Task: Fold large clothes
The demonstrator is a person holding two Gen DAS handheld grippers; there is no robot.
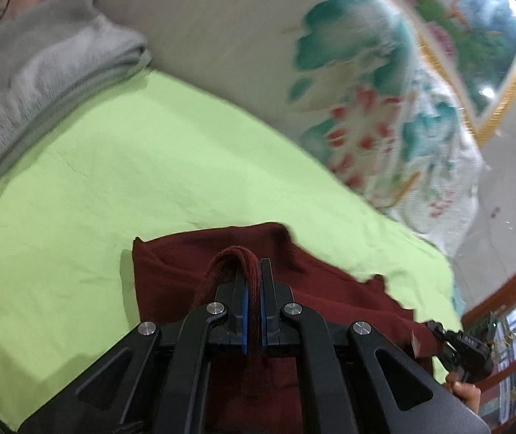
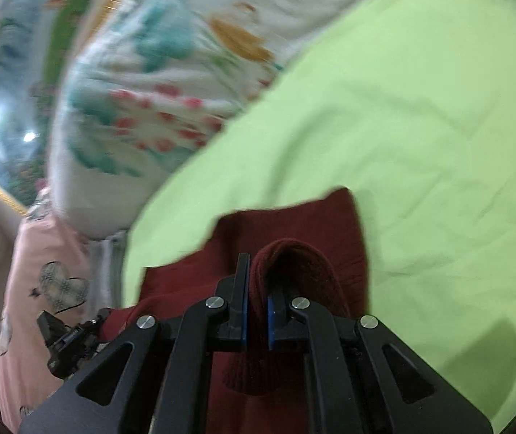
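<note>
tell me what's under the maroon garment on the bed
The light green sheet lies under the maroon garment and spreads around it. Whatever is beneath the garment's middle is covered by fabric and both grippers.

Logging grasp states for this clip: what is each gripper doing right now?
Left gripper: shut on a fold of the maroon garment.
Right gripper: shut on another fold of the maroon garment.

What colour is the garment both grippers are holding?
Dark maroon garment, a knit; clearest in the left wrist view.
</note>
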